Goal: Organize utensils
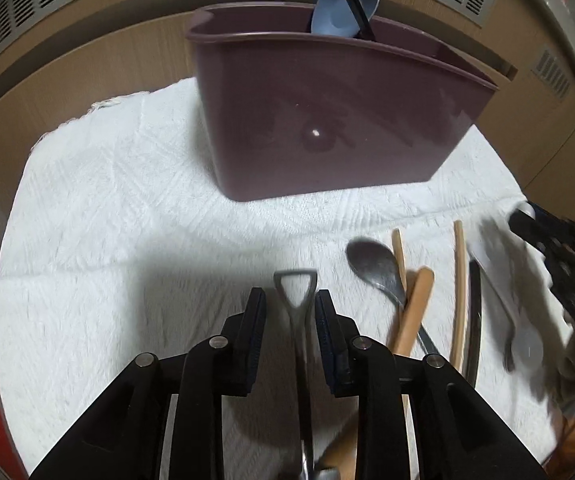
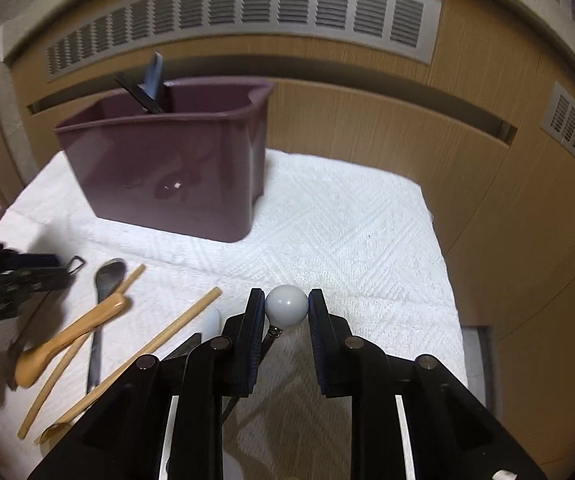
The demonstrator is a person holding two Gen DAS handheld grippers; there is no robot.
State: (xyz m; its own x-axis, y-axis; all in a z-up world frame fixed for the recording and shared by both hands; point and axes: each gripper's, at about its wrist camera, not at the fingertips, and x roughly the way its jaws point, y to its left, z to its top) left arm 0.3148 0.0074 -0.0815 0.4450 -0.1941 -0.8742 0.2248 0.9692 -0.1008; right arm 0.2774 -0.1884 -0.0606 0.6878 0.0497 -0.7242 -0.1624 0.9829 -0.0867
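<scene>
While your left gripper point(image 1: 290, 300) stands with its jaws apart, a grey metal utensil with a triangular loop handle point(image 1: 295, 280) runs between them, and you cannot tell whether the pads touch it. Just right of that claw lie a dark metal spoon point(image 1: 371, 262), a light wooden spoon point(image 1: 413, 312) and pale wooden chopsticks point(image 1: 460, 280), all on the white textured cloth point(image 1: 127, 220). Your right gripper point(image 2: 286, 306) is clamped on a pale grey ball-ended utensil point(image 2: 286, 305), a pad on each side of the ball. Farther ahead of both claws, well apart from them, the purple plastic utensil bin point(image 1: 327, 120) stands upright on the cloth, holding a blue-grey plastic scoop point(image 1: 345, 4) and a black stick point(image 1: 357, 8). Behind it runs a wooden panel with grey vent grilles point(image 2: 247, 4).
</scene>
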